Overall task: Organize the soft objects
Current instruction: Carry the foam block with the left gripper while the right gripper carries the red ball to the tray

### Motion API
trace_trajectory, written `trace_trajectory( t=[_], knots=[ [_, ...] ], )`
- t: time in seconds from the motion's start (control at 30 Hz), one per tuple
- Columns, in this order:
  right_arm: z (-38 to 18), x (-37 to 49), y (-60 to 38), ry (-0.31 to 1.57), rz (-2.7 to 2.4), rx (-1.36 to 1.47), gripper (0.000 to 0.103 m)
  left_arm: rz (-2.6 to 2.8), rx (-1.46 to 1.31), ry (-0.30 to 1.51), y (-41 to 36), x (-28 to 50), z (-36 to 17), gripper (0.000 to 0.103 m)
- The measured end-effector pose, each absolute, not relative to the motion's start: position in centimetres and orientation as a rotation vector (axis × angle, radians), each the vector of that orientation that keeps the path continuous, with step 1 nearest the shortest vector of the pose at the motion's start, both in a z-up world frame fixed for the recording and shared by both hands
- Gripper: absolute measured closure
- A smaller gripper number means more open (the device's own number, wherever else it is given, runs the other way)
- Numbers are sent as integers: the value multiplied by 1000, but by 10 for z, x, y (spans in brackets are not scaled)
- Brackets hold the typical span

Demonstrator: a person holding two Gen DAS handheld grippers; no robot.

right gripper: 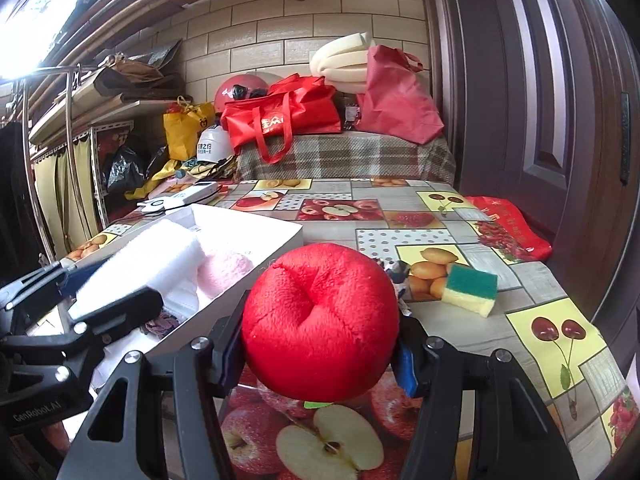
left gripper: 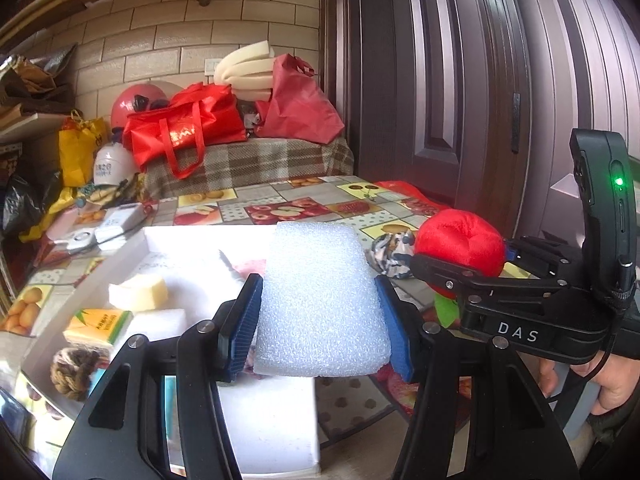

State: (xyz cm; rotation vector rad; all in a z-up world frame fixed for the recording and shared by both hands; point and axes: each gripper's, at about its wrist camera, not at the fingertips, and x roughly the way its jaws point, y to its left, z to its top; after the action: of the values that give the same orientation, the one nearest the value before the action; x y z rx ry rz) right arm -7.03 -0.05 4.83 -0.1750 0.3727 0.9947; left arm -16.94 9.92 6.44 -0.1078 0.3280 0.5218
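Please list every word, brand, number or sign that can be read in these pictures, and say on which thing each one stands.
"DAS": on the right gripper, black body, seen from the left wrist.
"GenRobot.AI": on the left gripper, seen from the right wrist.
Red tote bag: white characters, too blurred.
White helmet: dark characters, too small.
Tissue pack: print unreadable.

The left hand-held gripper is showing black angular linkage arms with cut-out slots, round silver screw heads at the pivots, and ribbed blue pads lining its fingers. The right hand-held gripper is wearing the same black frame, silver screws and blue pads. Seen from the left wrist view, its side is carrying white "DAS" lettering, an upright black module is glowing with a small green light, and a thin black cable is trailing down. Bare skin of the right hand is showing beneath it. "GenRobot.AI" lettering is appearing on the left body.
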Motion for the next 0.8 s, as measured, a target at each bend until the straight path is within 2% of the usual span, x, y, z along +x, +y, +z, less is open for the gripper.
trace_trajectory(
  t=[0.8],
  knots=[
    [50, -123, 58, 310, 1202, -228, 44, 749, -179, 287, 176, -234, 58, 47]
  ],
)
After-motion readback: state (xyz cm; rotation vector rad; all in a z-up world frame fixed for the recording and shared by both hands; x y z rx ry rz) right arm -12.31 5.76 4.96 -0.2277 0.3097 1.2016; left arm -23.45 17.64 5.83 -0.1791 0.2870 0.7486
